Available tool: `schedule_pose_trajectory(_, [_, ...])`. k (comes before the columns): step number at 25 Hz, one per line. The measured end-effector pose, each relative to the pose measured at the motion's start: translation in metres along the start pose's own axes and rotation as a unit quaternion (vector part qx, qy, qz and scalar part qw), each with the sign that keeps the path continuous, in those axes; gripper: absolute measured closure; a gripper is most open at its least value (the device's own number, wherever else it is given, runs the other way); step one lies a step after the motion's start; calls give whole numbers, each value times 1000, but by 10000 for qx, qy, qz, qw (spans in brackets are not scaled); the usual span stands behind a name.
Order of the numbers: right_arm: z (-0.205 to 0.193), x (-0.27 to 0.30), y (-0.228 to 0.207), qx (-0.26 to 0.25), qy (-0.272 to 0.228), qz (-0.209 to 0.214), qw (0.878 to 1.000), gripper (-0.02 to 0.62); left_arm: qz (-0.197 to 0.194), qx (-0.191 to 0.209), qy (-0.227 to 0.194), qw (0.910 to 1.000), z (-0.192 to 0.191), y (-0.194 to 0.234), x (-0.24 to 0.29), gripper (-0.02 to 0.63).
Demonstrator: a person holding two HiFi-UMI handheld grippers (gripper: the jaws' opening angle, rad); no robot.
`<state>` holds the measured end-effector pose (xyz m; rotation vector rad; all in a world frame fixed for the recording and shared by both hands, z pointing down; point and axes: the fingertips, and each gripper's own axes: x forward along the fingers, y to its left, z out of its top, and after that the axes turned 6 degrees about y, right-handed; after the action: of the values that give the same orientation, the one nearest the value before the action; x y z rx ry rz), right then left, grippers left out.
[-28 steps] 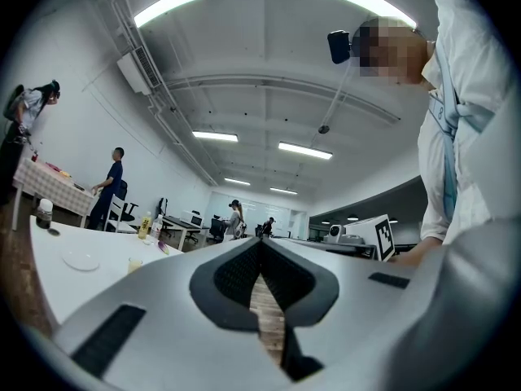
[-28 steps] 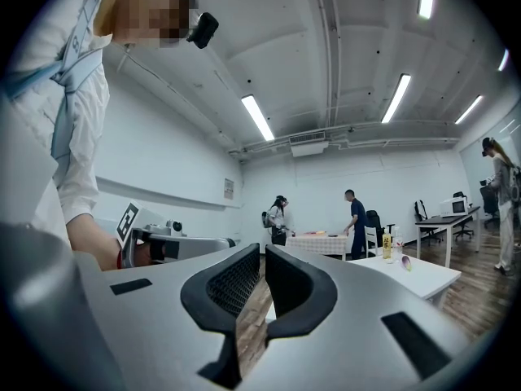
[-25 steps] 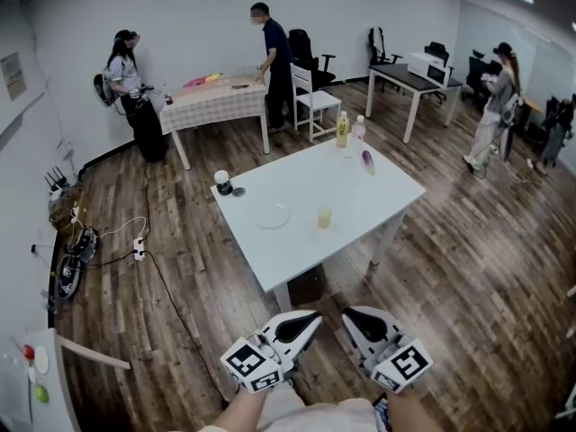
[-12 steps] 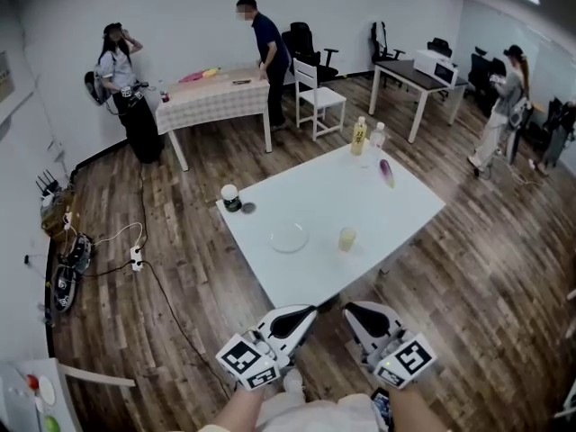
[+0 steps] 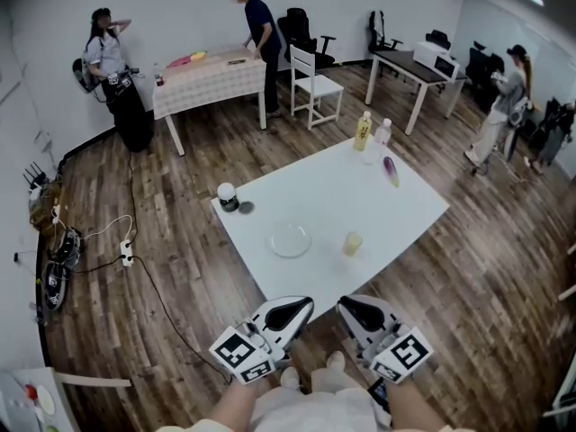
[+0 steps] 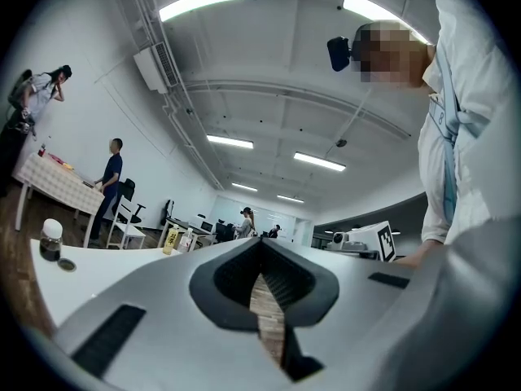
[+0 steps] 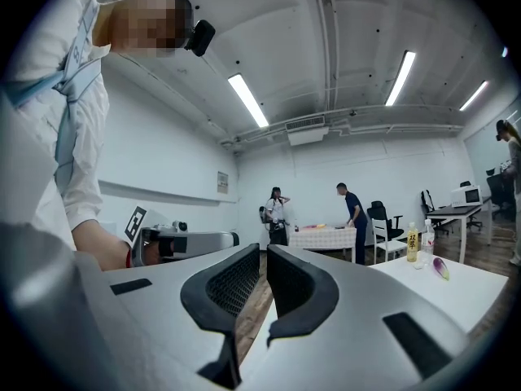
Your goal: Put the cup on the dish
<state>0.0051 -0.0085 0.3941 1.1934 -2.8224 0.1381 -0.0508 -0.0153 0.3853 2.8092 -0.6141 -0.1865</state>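
On the white rectangular table (image 5: 396, 210), nothing of the task looks done yet. The small translucent yellowish cup (image 5: 352, 243) stands upright on the bare tabletop, close to the near edge. It is just right of the round, clear, shallow dish (image 5: 291, 240), near it but not touching. The dish lies empty.

Further left on the table stand a dark jar with a white lid (image 5: 228, 196) and a small dark round cap (image 5: 245, 208) beside it. At the far corner are a bottle of yellow drink (image 5: 363, 131), a clear plastic bottle (image 5: 383, 132) and a purple aubergine-shaped object (image 5: 390, 170). None of these seems to bear on the job.

By my reading the whole task is left: reach the cup, open the jaws, take it, carry it the short way left, set it down on the dish and let go.

Both tools are held low in front of the person, short of the table's near corner and well apart from the cup. The left gripper (image 5: 300, 304) has its jaws brought together. Its own view shows only a thin slit between the ribbed pads, with the brown plank floor (image 5: 180, 268) showing through and nothing caught there. The right gripper (image 5: 347, 303) is likewise closed on nothing, its pads almost meeting. Neither touches the table or anything on it.
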Motion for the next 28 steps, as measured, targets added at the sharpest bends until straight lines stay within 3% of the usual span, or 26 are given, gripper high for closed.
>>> schedule_pose_trajectory(13, [-4, 18, -70, -102, 154, 283, 9994, 560, 132, 74, 160, 9998, 0, 27, 50, 604])
schedule_pose_trajectory(28, [-21, 26, -110, 98, 197, 375, 9991, 546, 244, 224, 353, 9988, -13, 56, 68, 604])
